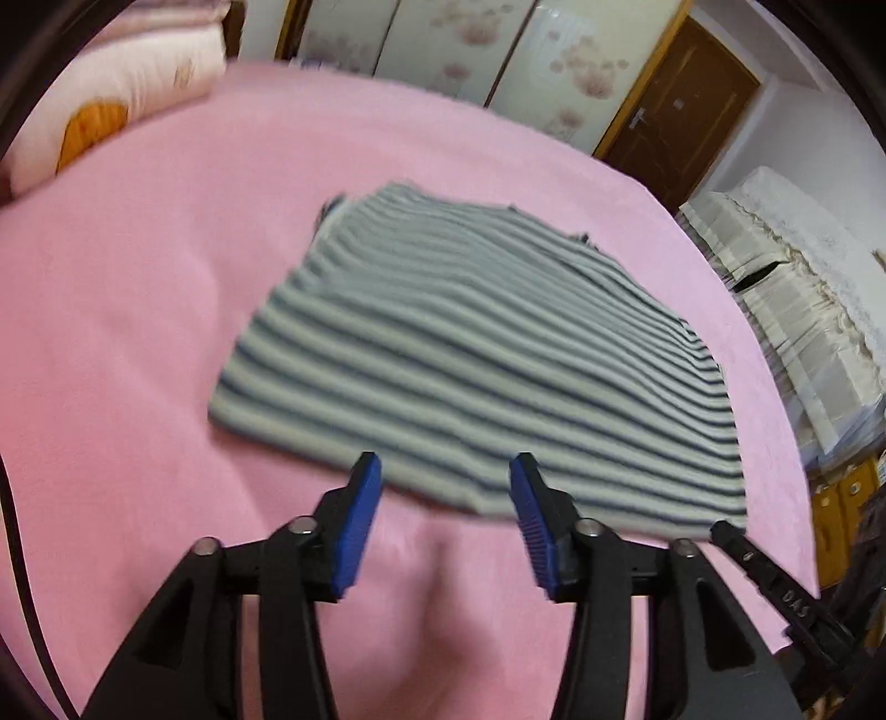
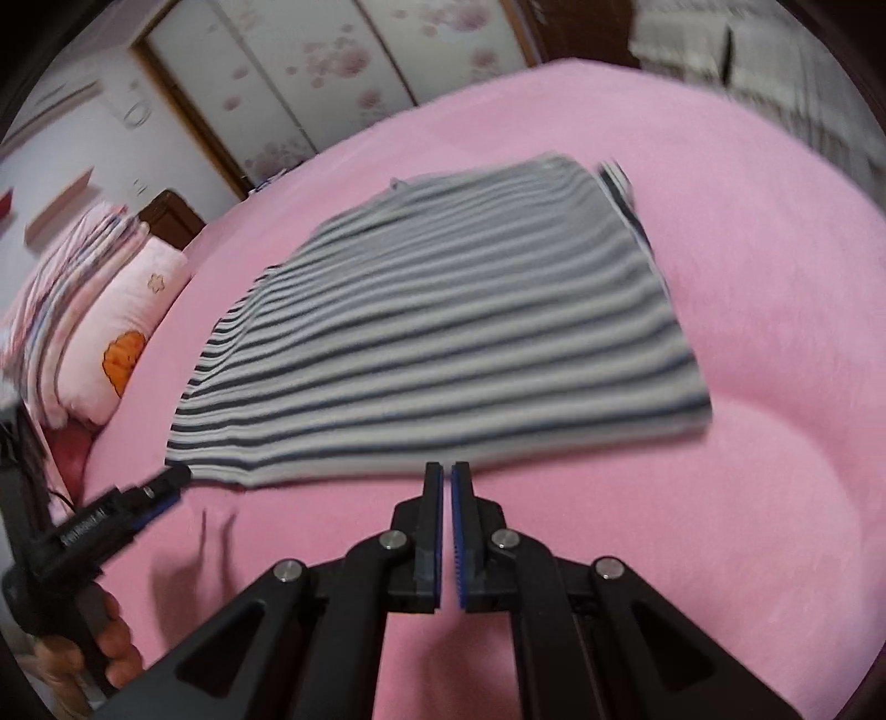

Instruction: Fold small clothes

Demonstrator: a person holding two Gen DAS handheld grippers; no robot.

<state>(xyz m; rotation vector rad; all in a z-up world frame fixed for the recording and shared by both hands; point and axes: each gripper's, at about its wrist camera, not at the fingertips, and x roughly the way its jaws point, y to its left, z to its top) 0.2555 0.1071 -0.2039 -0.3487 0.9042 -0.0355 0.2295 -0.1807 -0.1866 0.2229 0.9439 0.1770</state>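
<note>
Your left gripper (image 1: pixel 446 471): black plastic arms, silver pivot screws, ribbed blue pads (image 1: pixel 360 526). Your right gripper (image 2: pixel 447 476): same black frame, silver screws, blue-edged pads. Your bare-skinned left hand (image 2: pixel 105 648) wraps a black handle with white lettering.

**Open pink bed all round, clutter only at edges**

We see the striped garment (image 1: pixel 470 354) flat on the pink bed (image 1: pixel 138 332), the only thing mid-bed. Bare bed shows on every side of it, so a tool could pass along each edge. Left tool (image 1: pixel 446 476) spread wide at the near hem; right tool (image 2: pixel 447 482) pinched together, just short of the hem. In the right wrist view the left tool's tip (image 2: pixel 166 484) sits at the near left corner, crowding that spot. Pillows (image 2: pixel 111 332) block the bed's left end. Wardrobe doors (image 1: pixel 443 50) stand behind the far edge, stacked bedding (image 1: pixel 803 310) beyond the right edge.
</note>
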